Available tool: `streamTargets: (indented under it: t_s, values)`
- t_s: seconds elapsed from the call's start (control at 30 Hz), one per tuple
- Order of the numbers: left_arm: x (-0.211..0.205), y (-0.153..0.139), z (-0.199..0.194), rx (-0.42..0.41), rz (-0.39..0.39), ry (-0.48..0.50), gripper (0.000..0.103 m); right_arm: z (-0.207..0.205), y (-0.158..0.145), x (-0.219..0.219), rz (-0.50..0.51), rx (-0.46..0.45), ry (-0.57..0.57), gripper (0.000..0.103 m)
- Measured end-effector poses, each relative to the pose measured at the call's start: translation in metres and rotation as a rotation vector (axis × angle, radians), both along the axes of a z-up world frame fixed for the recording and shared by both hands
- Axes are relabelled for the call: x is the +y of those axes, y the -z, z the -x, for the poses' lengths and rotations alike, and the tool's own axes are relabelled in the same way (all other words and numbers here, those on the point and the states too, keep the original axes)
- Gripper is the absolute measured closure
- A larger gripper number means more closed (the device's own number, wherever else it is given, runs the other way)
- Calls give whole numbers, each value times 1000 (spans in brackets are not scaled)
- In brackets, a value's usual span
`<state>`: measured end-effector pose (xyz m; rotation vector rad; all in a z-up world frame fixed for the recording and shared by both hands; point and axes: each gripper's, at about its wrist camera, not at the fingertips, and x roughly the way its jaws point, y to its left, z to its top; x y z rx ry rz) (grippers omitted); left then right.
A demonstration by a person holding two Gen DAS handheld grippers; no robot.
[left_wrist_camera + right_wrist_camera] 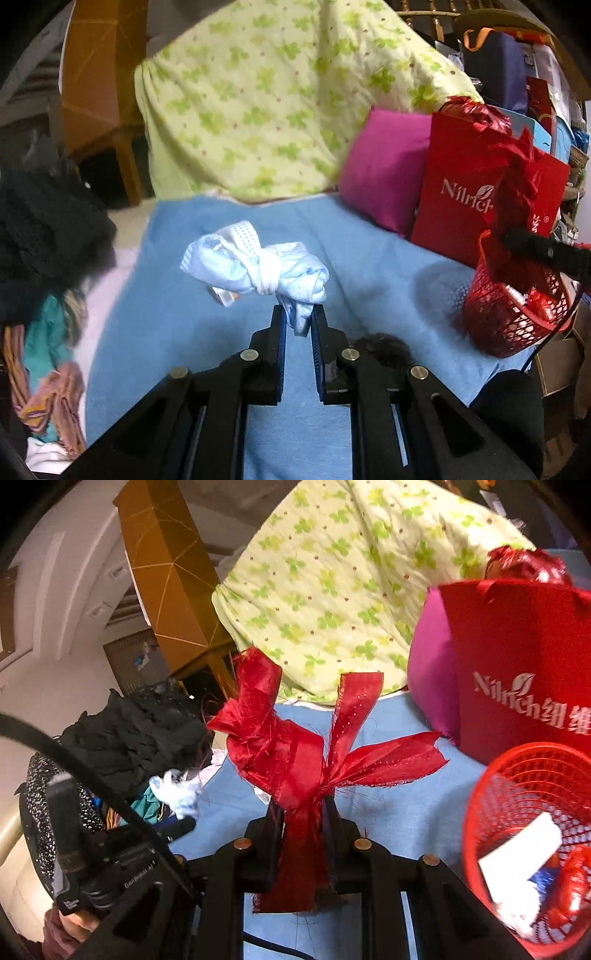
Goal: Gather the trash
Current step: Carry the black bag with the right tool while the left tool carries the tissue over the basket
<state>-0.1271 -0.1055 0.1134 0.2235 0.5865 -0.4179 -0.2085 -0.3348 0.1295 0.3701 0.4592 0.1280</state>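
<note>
Trash here means two knotted scraps. The white rag (258, 269) hangs above the blue blanket (192, 325), pinched by one tail in the left gripper (299, 317), whose jaws sit narrow around it. The red ribbon bundle (295, 749) is clamped by its tail in the right gripper (303, 805), near the red basket (524, 842) standing on the blanket.

Both holds are on thin trailing ends, so a quick swing could let the cloth slide out. The ribbon's frayed strips may also snag the basket's mesh rim instead of falling in.

The right view looks into the basket, showing what seems to be white paper and something red and shiny; the left view shows only its outer wall, with the ribbon over it.
</note>
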Motion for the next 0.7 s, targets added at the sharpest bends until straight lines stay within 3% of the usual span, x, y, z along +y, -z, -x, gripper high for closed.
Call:
streamTargets:
  t_s: [0.27, 0.7]
  values:
    - [-23, -28, 46, -71, -26, 21, 89, 50, -13, -11, 3, -58, 4, 81]
    - [-48, -46, 73, -125, -50, 32, 89, 70, -21, -23, -19, -110, -13, 81]
